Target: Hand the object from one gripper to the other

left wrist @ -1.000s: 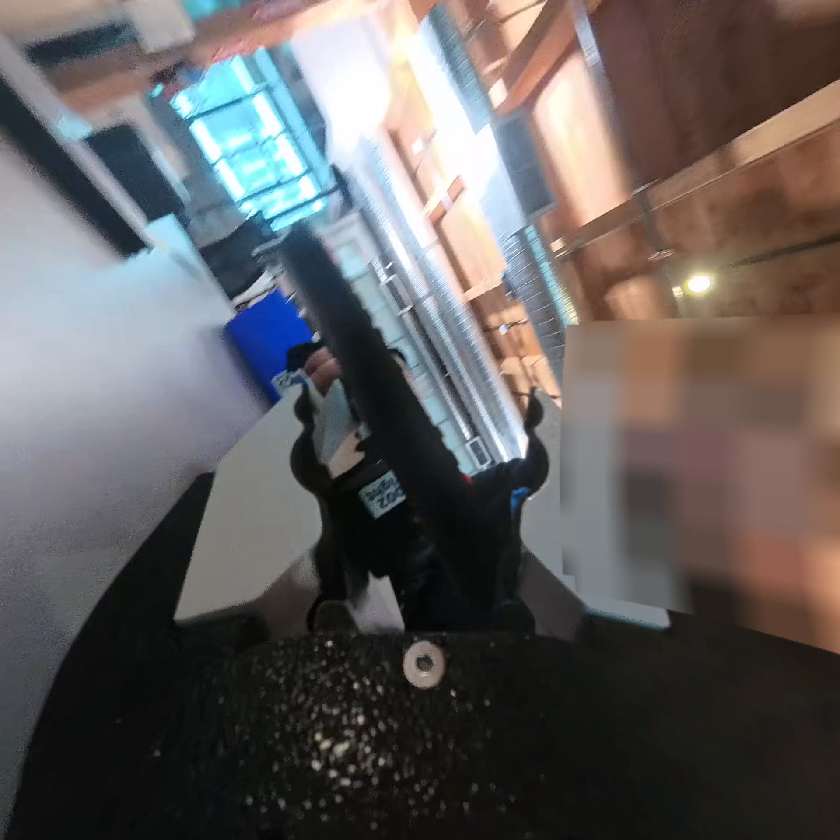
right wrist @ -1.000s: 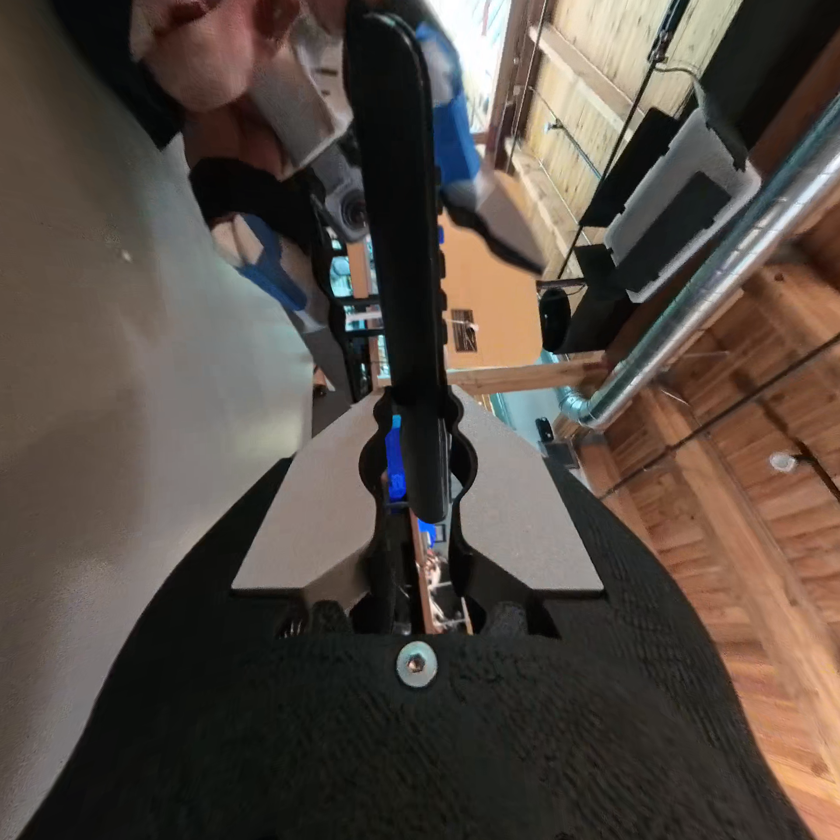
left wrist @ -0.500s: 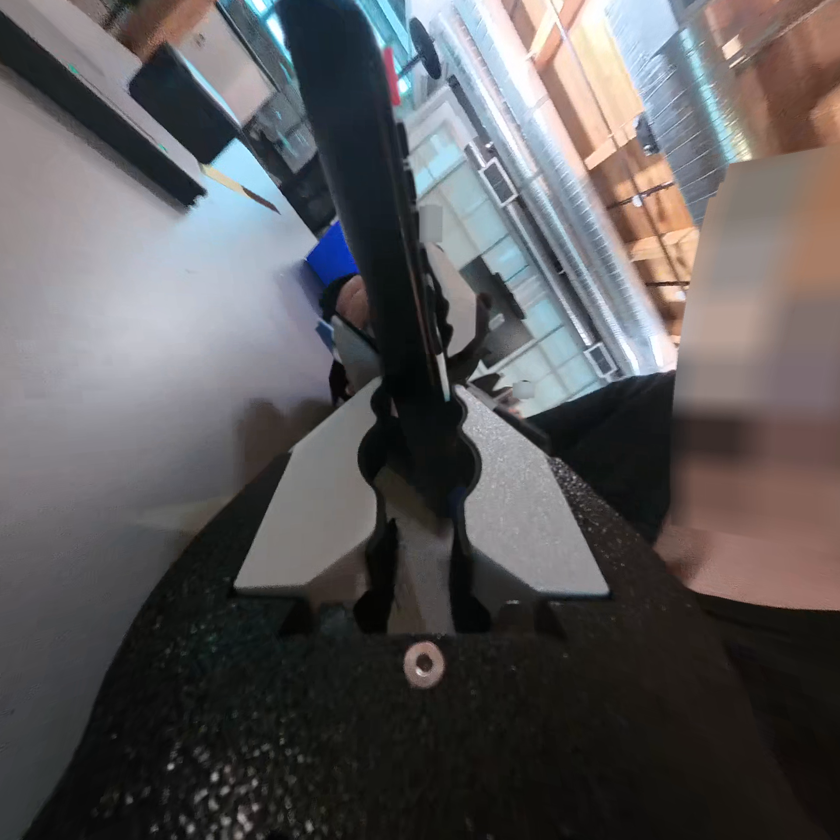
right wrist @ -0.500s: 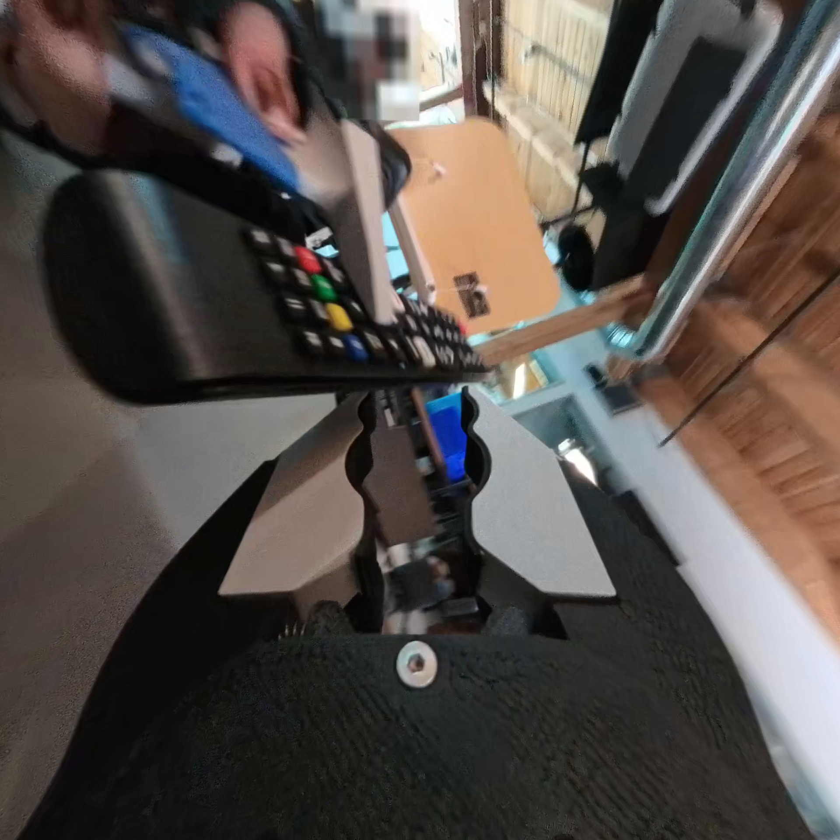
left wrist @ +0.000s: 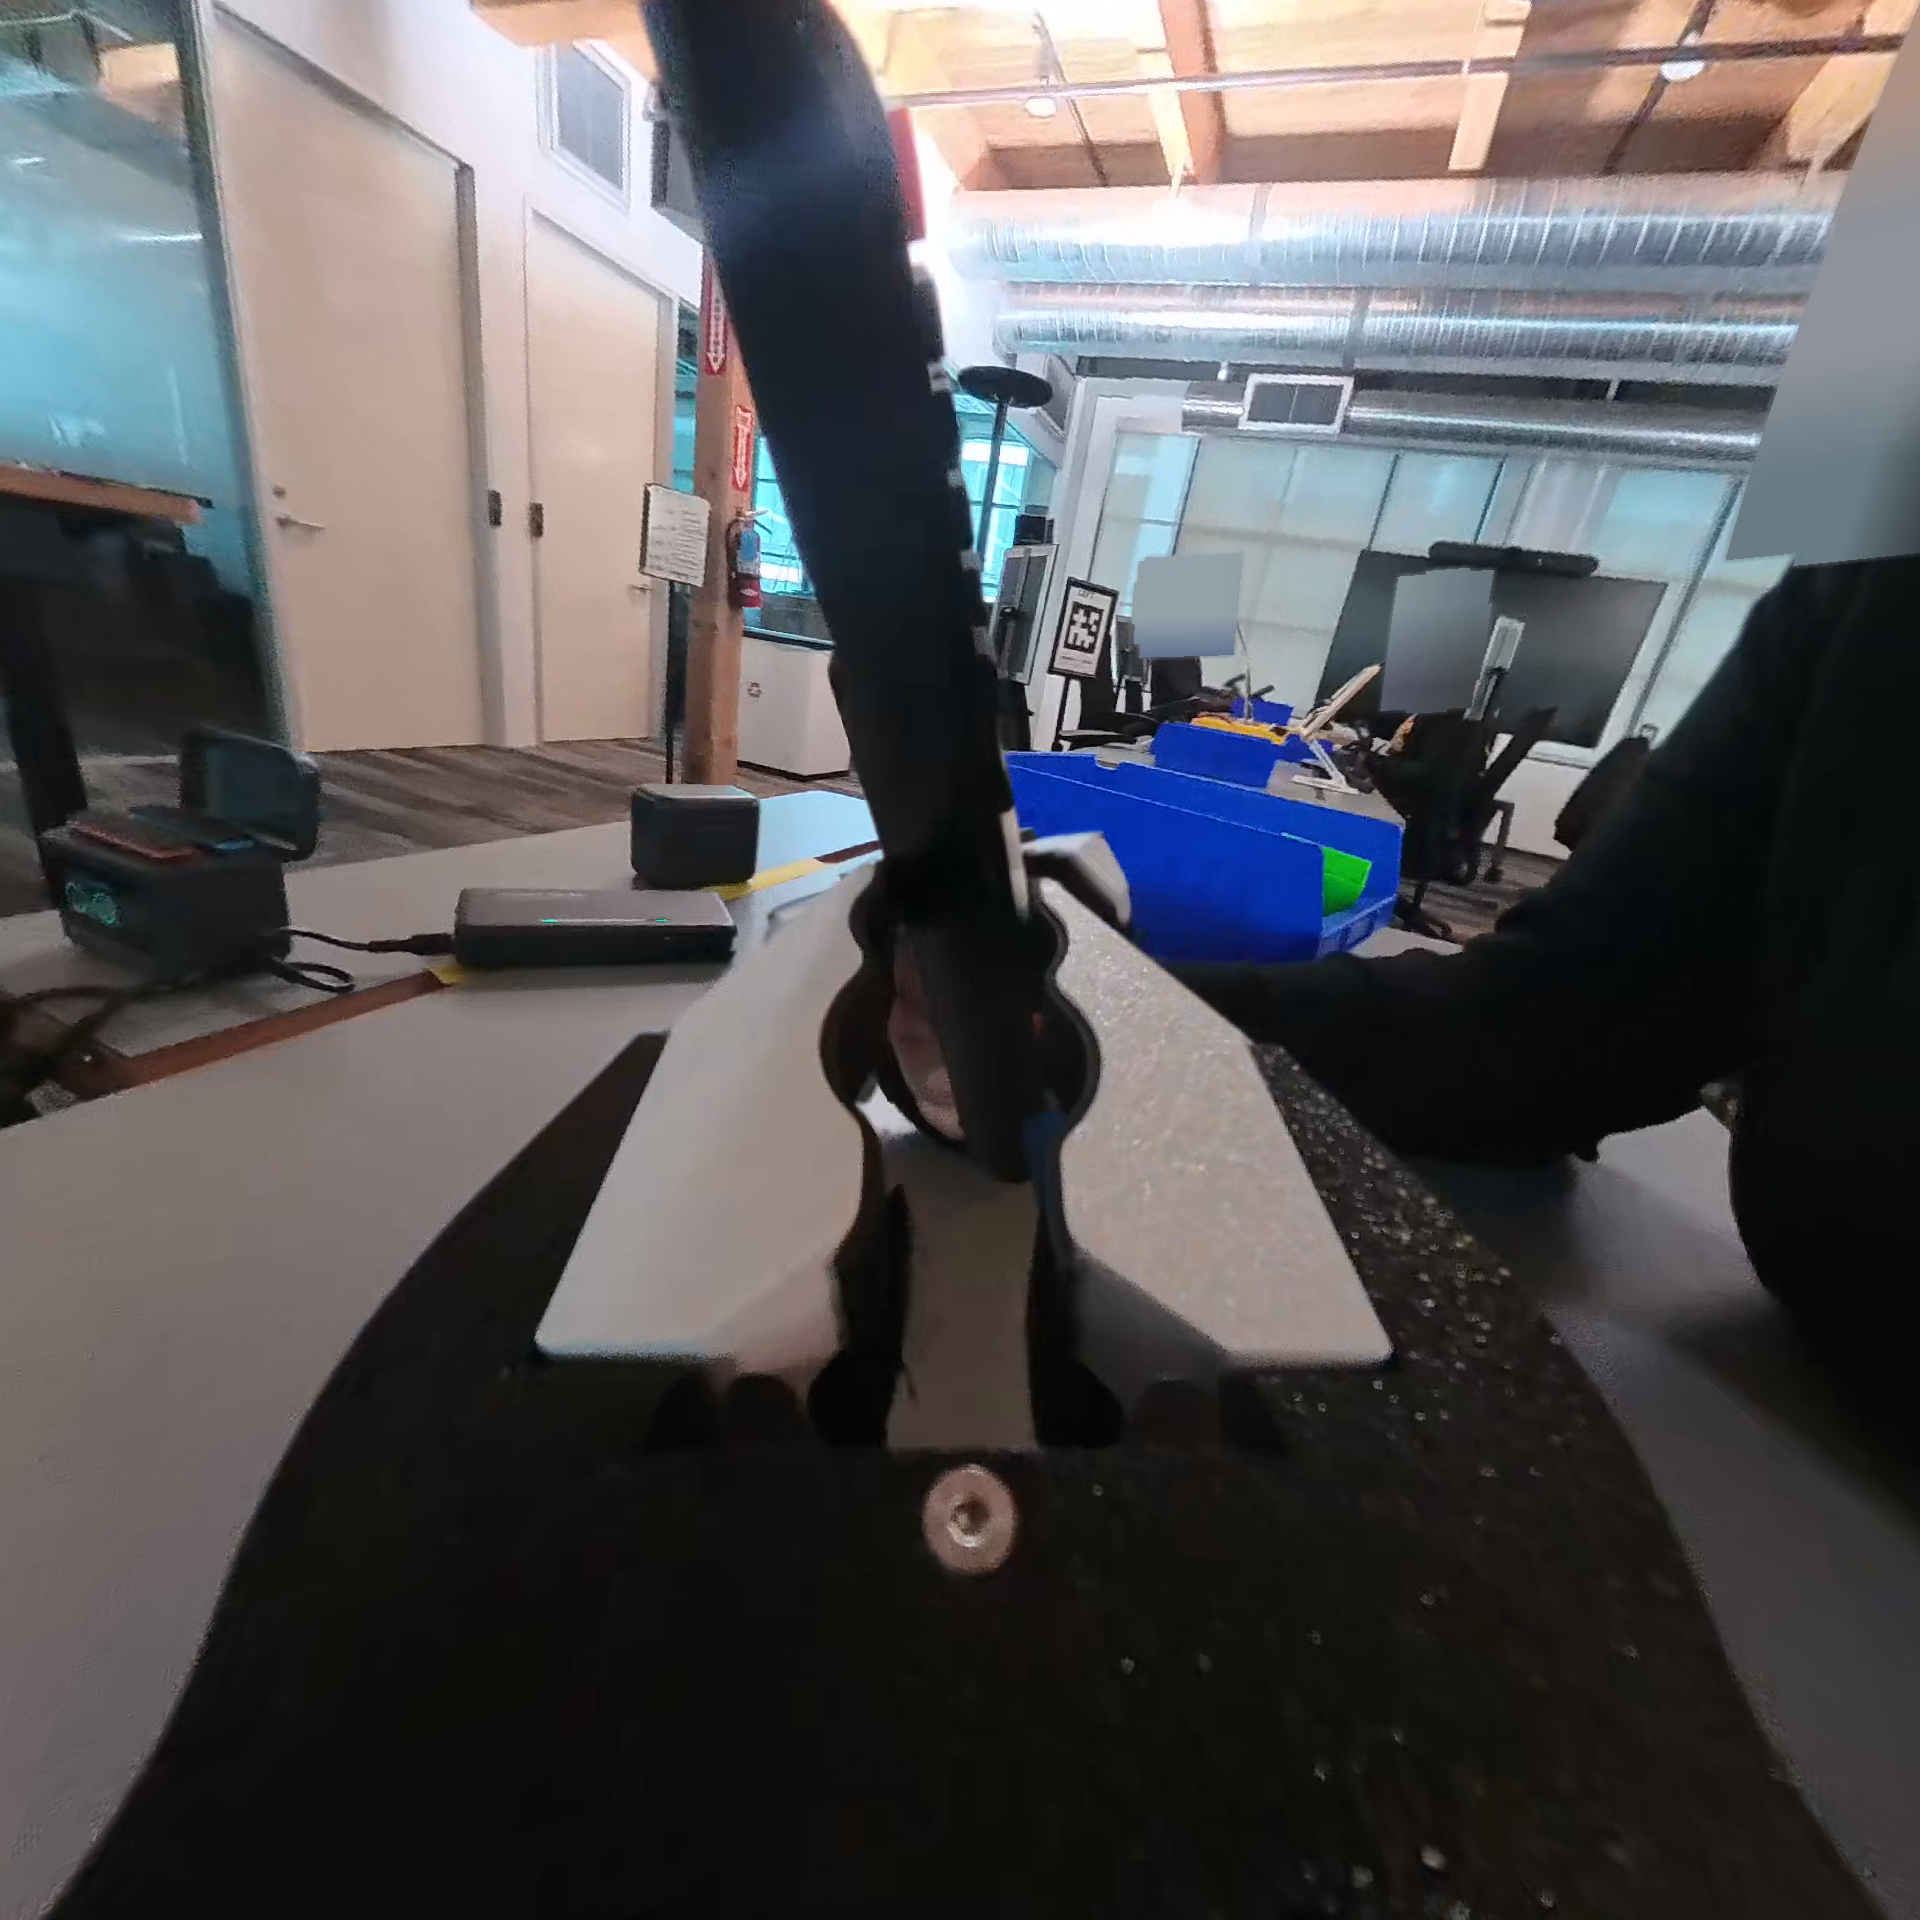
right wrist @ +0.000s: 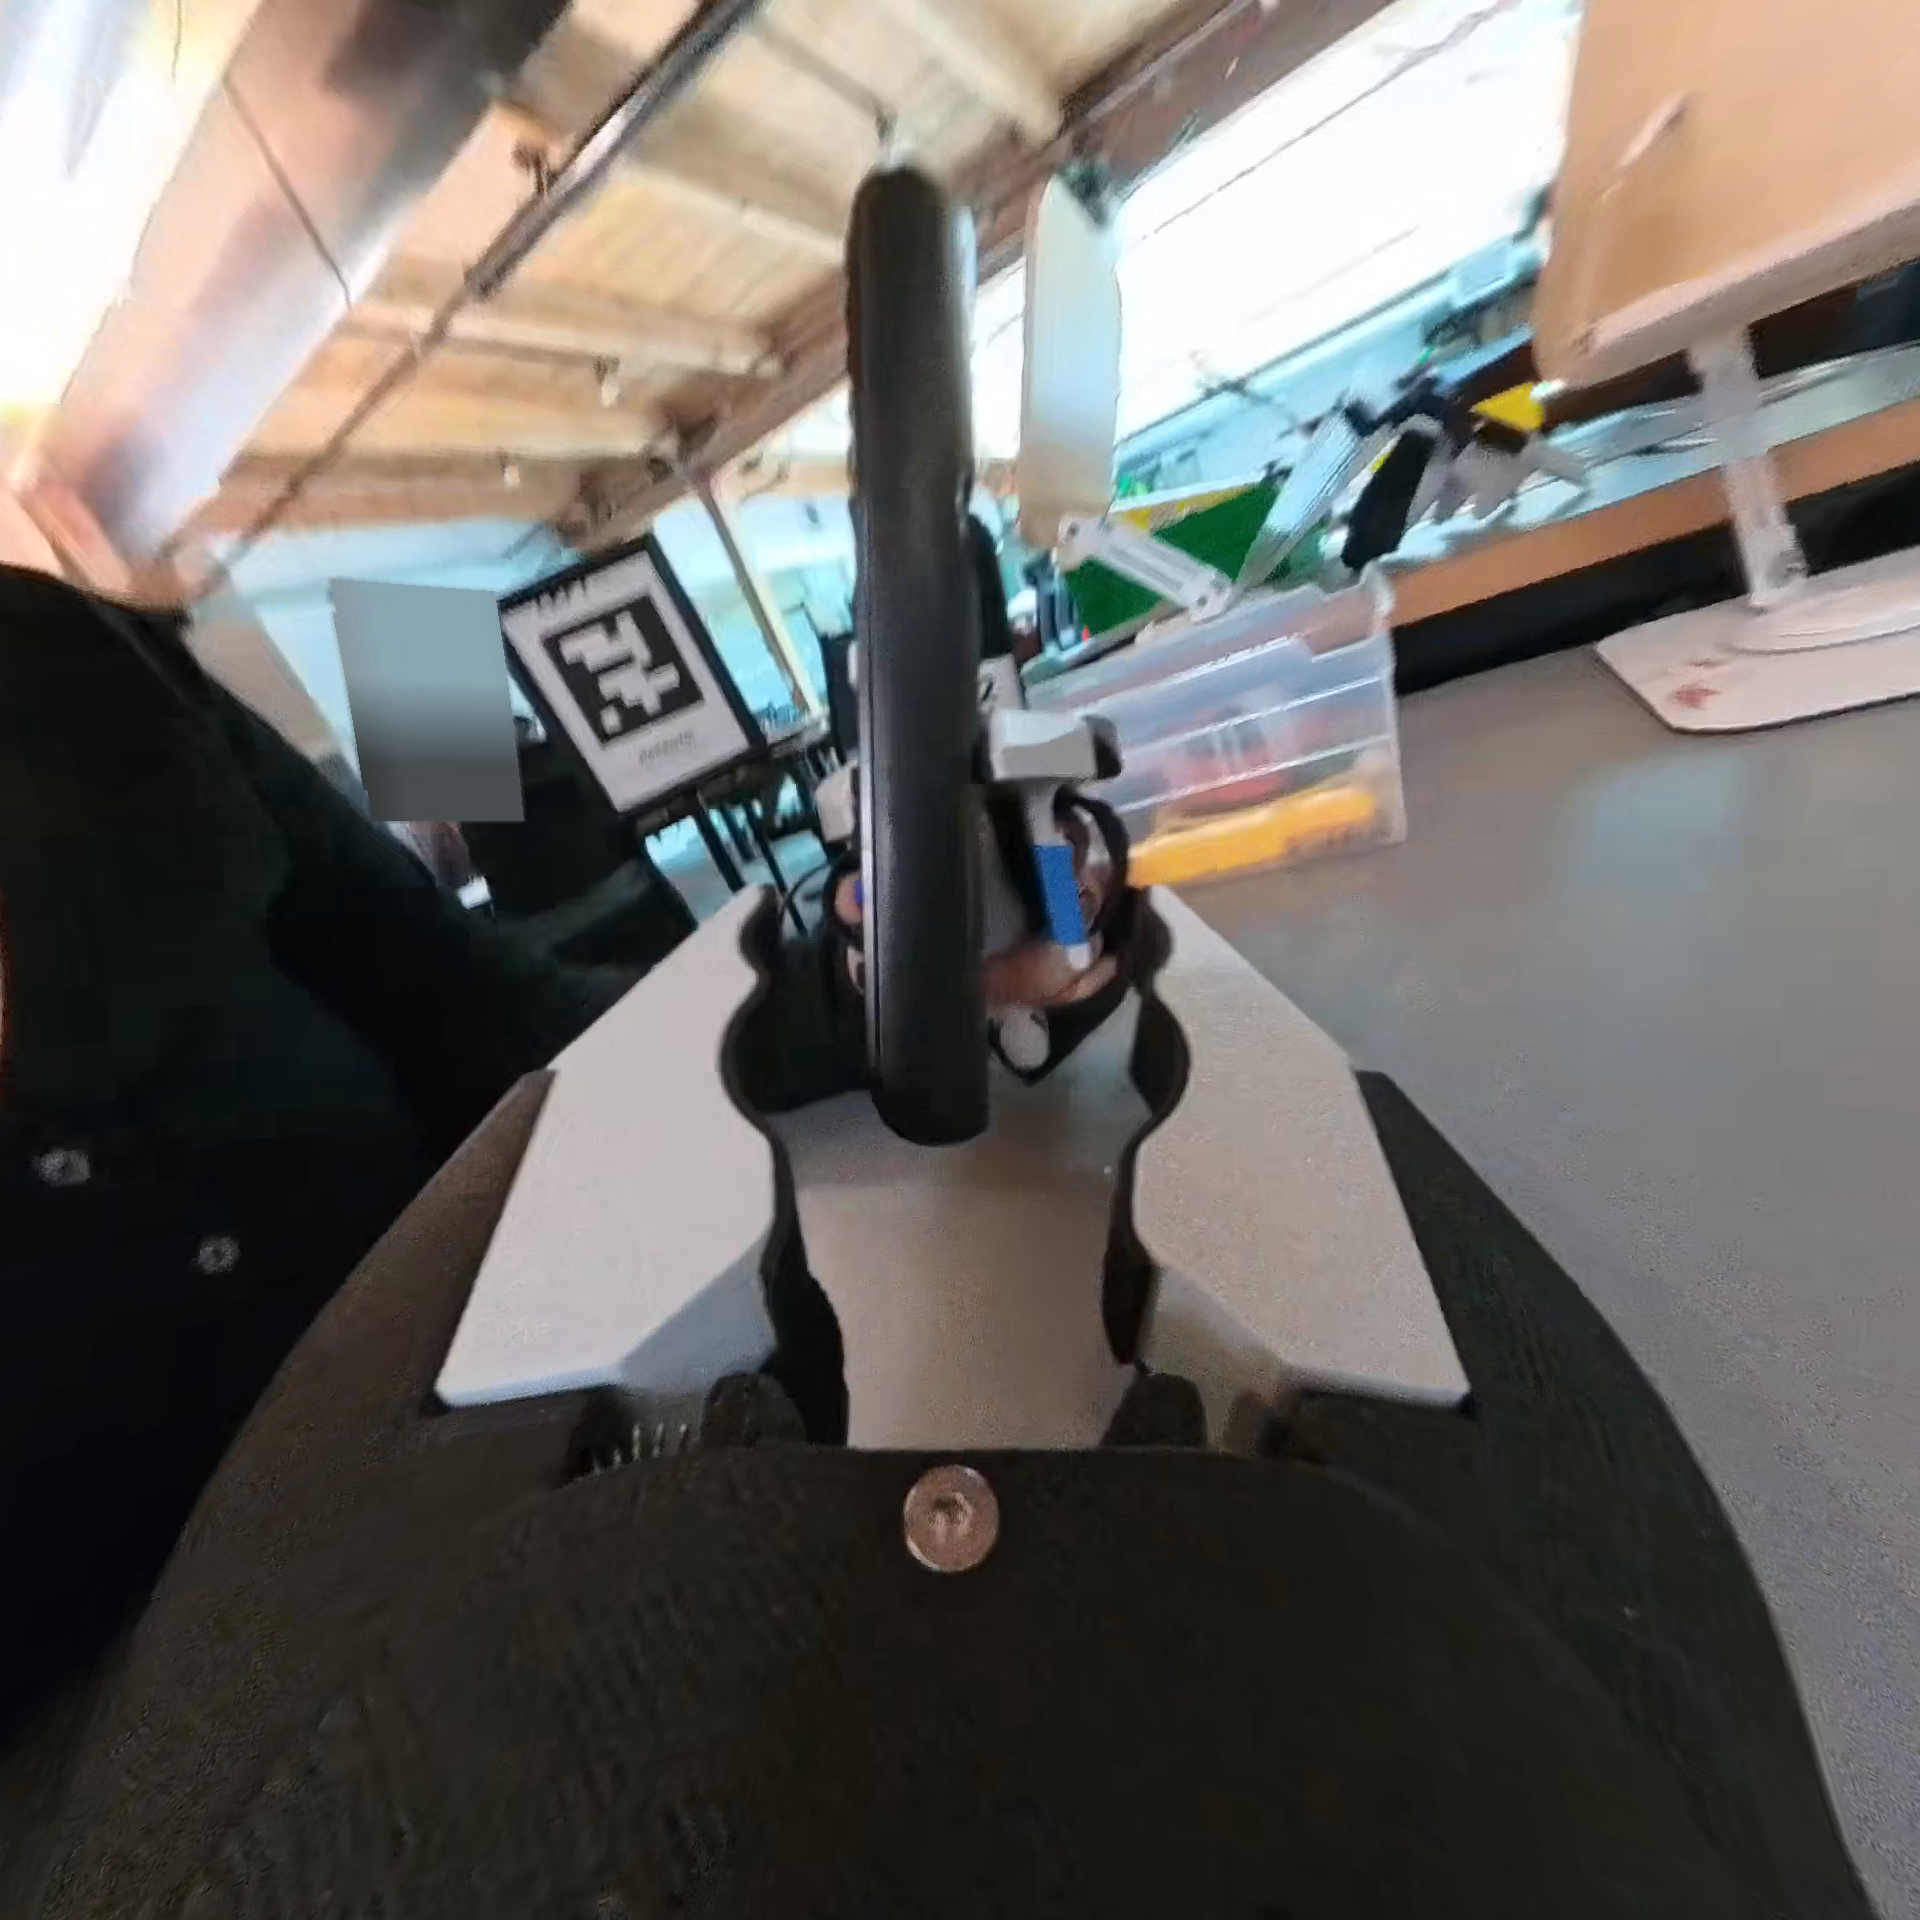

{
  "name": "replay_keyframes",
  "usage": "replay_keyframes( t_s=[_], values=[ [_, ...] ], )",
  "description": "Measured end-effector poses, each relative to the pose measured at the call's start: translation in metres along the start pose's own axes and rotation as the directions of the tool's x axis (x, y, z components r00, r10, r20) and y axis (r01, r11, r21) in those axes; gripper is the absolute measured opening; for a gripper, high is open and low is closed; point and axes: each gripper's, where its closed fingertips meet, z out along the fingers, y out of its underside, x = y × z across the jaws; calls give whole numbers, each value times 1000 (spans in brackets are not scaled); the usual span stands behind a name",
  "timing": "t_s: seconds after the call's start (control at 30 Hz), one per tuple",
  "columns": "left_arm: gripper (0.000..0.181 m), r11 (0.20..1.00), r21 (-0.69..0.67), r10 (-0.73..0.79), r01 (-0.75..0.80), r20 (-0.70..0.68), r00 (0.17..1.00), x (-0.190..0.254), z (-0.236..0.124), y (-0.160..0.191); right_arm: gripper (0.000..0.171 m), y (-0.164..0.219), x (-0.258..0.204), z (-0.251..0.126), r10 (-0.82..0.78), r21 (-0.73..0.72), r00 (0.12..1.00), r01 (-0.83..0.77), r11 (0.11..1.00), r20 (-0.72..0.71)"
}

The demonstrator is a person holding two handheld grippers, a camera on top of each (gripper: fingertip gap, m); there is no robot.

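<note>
A long black remote control (left wrist: 862, 520) stands nearly upright between the two grey fingers of my left gripper (left wrist: 961, 997), which is shut on its lower end. In the right wrist view the remote (right wrist: 909, 623) shows edge-on, with its lower end in the wide gap of my right gripper (right wrist: 951, 987). That gripper is open and its fingers do not touch the remote. The left gripper's grey and blue parts (right wrist: 1049, 758) show just behind the remote, with a hand on them.
Both grippers are over a grey table (right wrist: 1662, 987). A blue bin (left wrist: 1195, 862), a black power bank (left wrist: 592, 925) and a small black box (left wrist: 694, 836) lie on it. A clear plastic box (right wrist: 1247, 748) is beyond, and a black sleeve (left wrist: 1558, 987) at the right. The grippers are tip to tip, or close to it.
One second ago my right gripper was shut on the remote and the left was open around it. The left has since shut on it, the right has opened, and both have tilted level.
</note>
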Motion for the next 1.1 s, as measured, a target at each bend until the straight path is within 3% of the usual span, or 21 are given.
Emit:
replay_keyframes(
  t_s=[0.1, 0.23, 0.37, 0.5, 0.6, 0.7, 0.83, 0.97, 1.1],
  values=[
    [22, 999, -23, 26, -26, -10, 1000, 3, 2, 4, 23, 13, -7, 10, -103, -72, 995, 103, 992, 1],
    [26, 996, 28, 78, -79, 36, 996, -2, 2, 0, 22, 11, 1, 7, -164, -80, 984, 159, 984, -65],
    [62, 983, 121, 103, -136, 248, 963, -33, -19, -16, 22, 2, 23, -4, -355, -120, 895, 335, 935, -269],
    [75, 948, 247, 78, -201, 431, 899, -55, -50, -39, 21, -12, 43, -18, -548, -227, 687, 506, 832, -478],
    [79, 935, 282, 40, -215, 518, 854, -67, -65, -44, 22, -18, 55, -29, -693, -395, 450, 590, 704, -563],
    [77, 939, 277, 28, -205, 531, 847, -71, -65, -42, 22, -19, 63, -37, -846, -630, 143, 606, 485, -514],
    [76, 946, 252, 35, -204, 547, 836, -74, -63, -40, 22, -17, 60, -36, -931, -827, -208, 543, 146, -300],
    [75, 944, 248, 40, -218, 569, 821, -76, -67, -41, 21, -14, 54, -35, -921, -881, -351, 472, -20, -167],
    [73, 938, 251, 46, -239, 592, 805, -77, -72, -44, 22, -9, 44, -42, -911, -912, -394, 407, -54, -122]
  ],
)
